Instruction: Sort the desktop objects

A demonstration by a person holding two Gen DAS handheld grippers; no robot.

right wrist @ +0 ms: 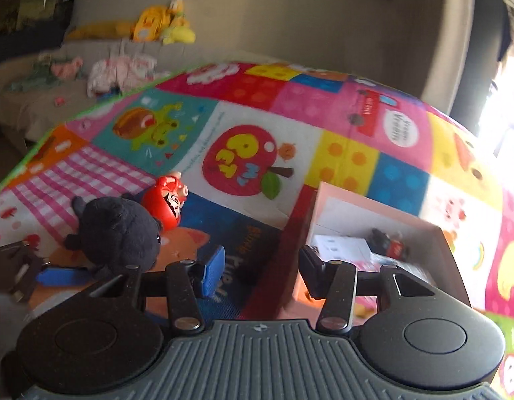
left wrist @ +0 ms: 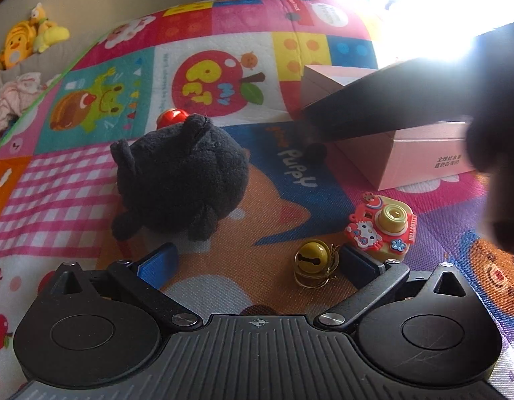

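My left gripper [left wrist: 258,265] stands open low over the patchwork play mat [left wrist: 223,50], nothing between its blue pads. Just beyond it lie a black plush animal [left wrist: 181,180], a yellow bell on a key ring [left wrist: 312,260] and a Hello Kitty toy camera [left wrist: 380,230]. A red daruma doll [right wrist: 168,203] stands behind the plush [right wrist: 118,233]. My right gripper [right wrist: 262,271] hovers at the near left corner of the open pink box [right wrist: 323,190], its jaws partly apart and empty. Inside the box lie a white card [right wrist: 340,245] and a small dark toy [right wrist: 390,243].
The right gripper's dark, blurred body [left wrist: 390,100] crosses over the pink box [left wrist: 423,156] in the left wrist view. Behind the mat, a sofa [right wrist: 30,106] holds yellow plush toys [right wrist: 156,23] and bundled clothes [right wrist: 120,70]. Bright window glare fills the far right.
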